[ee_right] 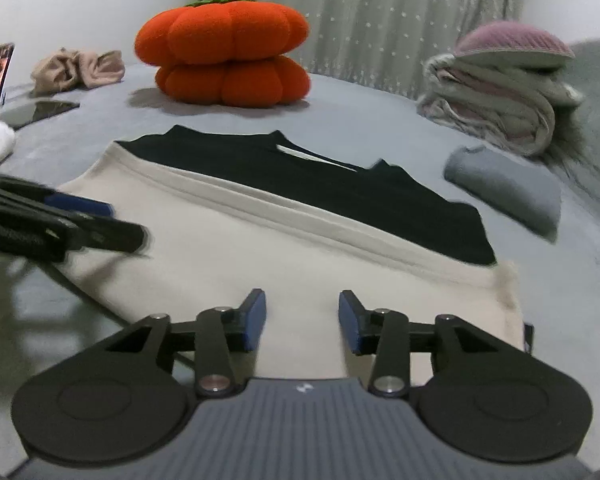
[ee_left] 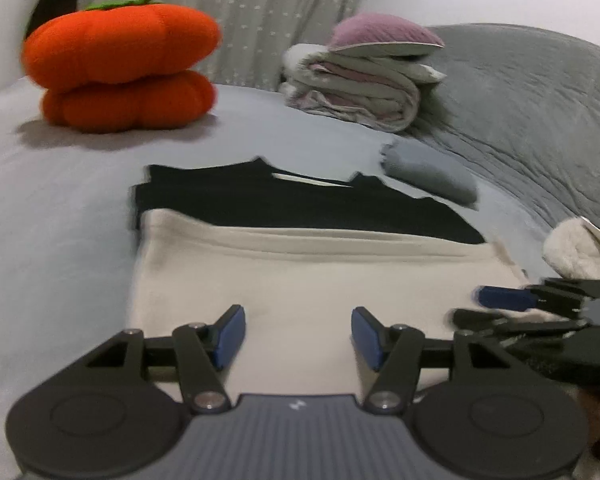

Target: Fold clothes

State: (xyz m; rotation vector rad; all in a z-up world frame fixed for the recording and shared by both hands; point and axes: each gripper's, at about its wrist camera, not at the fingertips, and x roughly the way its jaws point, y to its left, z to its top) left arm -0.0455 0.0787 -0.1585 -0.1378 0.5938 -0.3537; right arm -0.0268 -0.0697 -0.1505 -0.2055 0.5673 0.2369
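Lying flat on the bed (ee_left: 60, 220), the folded shirt (ee_left: 300, 280) shows cream over black. Left gripper (ee_left: 298, 336) and right gripper (ee_right: 302, 322) hover over its near edge, jaws parted, holding nothing.

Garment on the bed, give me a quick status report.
Left gripper and right gripper open, empty. Black-and-cream garment lies folded flat. Nothing on it.
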